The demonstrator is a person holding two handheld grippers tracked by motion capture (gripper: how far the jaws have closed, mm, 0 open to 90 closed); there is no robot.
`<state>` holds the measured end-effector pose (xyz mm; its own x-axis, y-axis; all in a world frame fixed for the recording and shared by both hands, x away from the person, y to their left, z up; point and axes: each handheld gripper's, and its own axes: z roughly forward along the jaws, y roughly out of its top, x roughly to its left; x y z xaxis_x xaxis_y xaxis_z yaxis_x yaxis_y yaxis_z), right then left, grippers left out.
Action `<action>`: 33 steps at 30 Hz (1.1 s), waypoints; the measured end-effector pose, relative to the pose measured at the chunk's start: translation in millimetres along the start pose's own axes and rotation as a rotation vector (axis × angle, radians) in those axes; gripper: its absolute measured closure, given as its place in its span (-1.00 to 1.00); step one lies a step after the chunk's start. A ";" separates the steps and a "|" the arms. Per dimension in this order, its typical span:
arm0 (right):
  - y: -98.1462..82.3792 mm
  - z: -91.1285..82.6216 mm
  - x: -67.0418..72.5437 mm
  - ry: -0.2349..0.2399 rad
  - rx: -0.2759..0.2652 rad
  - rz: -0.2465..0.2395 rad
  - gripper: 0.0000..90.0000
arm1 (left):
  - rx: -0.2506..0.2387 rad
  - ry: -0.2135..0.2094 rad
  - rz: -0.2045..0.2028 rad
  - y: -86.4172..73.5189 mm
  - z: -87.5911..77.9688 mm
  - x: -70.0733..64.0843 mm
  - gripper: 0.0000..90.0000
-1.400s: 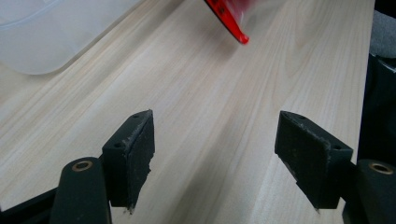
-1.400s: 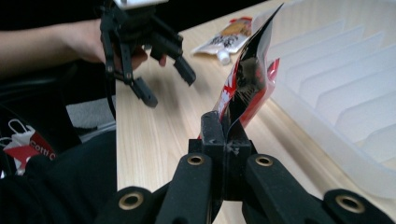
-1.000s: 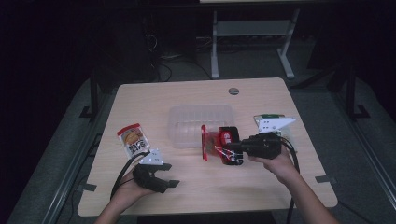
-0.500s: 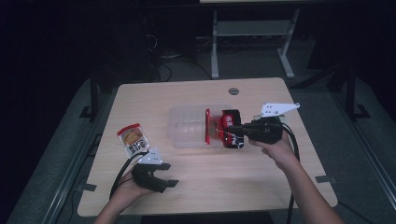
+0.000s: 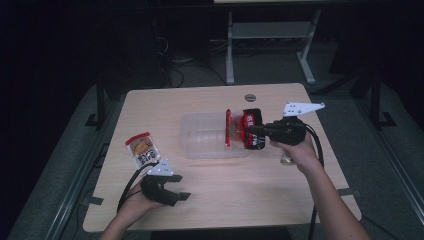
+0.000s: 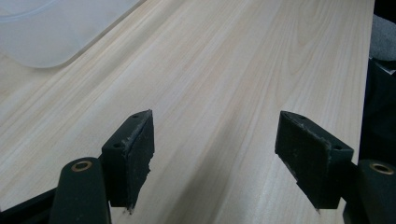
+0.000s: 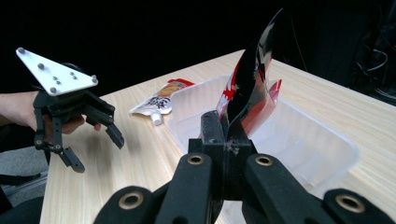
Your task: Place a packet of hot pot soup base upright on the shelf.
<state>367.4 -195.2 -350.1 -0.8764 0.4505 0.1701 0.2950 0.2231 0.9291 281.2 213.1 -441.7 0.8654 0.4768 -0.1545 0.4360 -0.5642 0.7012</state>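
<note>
Glossy red-and-black snack packet (image 5: 248,129), thin, edge-on

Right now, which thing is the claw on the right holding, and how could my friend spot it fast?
Find the wooden table, then the clear plastic tub near its middle. At the tub's right end, the right gripper pinches a shiny red and black packet over it. The only other packet, an orange and white pouch, lies flat by the left gripper, untouched.
</note>
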 end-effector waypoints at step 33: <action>-20.2 6.7 -11.4 -0.044 0.037 0.047 1.00 | 0.016 0.008 0.016 -2.4 0.2 1.6 -0.40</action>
<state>374.0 -199.0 -373.0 -0.8441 0.4985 0.1977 0.3499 0.2327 0.9074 281.6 215.1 -443.7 0.8703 0.4730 -0.1373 0.4259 -0.5828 0.6921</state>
